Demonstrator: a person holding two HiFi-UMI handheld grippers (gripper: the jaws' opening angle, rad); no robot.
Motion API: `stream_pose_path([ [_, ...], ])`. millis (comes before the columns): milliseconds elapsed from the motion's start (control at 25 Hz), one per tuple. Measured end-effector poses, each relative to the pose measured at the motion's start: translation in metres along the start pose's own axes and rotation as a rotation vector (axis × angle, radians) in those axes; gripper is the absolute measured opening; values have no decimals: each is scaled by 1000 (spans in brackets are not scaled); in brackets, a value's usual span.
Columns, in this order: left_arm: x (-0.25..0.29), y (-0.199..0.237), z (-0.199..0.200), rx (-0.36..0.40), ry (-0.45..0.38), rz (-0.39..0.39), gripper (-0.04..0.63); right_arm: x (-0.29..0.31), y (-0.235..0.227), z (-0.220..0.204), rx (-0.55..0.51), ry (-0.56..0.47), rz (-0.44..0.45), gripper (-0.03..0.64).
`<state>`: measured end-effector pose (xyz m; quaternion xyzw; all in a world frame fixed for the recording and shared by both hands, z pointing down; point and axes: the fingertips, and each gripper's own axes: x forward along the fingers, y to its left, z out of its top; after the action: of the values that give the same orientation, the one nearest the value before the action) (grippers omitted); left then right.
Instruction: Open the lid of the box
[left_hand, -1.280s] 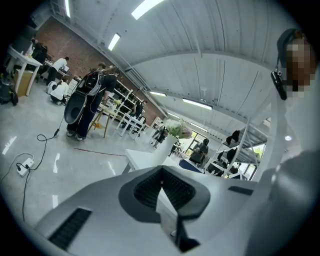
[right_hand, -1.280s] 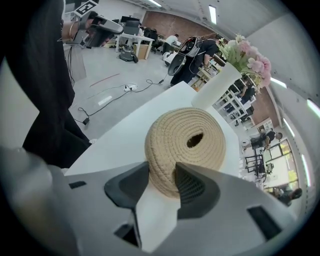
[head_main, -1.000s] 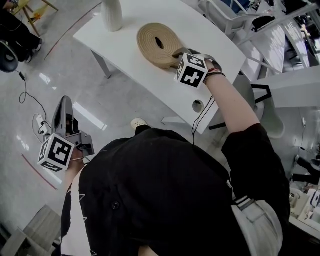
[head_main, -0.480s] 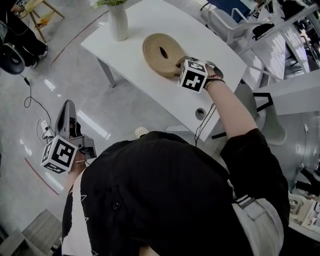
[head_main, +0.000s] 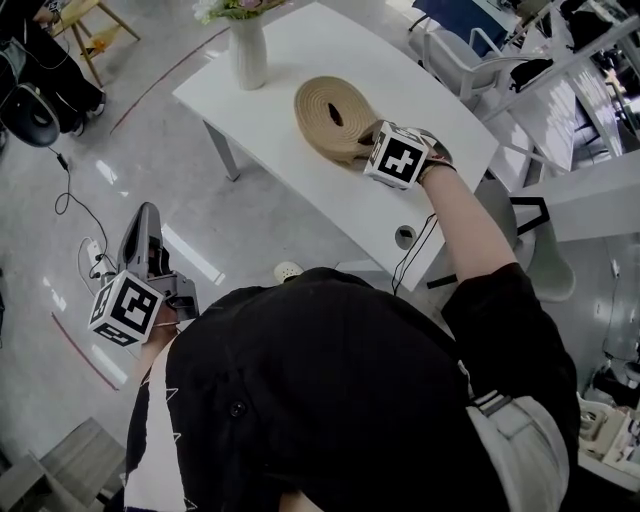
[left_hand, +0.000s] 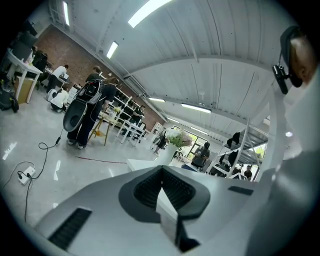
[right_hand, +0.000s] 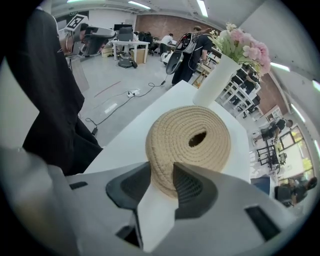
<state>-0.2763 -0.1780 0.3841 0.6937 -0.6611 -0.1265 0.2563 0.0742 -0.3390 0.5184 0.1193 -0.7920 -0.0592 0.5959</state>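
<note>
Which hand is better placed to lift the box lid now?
Right: the right gripper has just been closing on the box rim between its jaws. The left gripper hangs shut over the floor.

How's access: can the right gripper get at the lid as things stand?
Probably yes. The right gripper sits at the near rim of the lid, jaws astride it. They have just been closing, and the pads look to be touching it. Nothing else on the table stands between them.

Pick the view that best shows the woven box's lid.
Right gripper view: woven box fills centre, lid hole visible, near rim between the right gripper's just-closing jaws. Head view: small, near edge behind that gripper. Left gripper view: box not visible.
</note>
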Motion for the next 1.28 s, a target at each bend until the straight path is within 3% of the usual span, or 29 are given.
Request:
stream_pose_path([
  [960, -7, 1, -3, -17, -8, 10, 9, -15, 4, 13, 226, -210, -14, 137],
  [1280, -9, 4, -6, -23, -7, 11, 9, -16, 4, 21, 357, -286, -47, 137],
])
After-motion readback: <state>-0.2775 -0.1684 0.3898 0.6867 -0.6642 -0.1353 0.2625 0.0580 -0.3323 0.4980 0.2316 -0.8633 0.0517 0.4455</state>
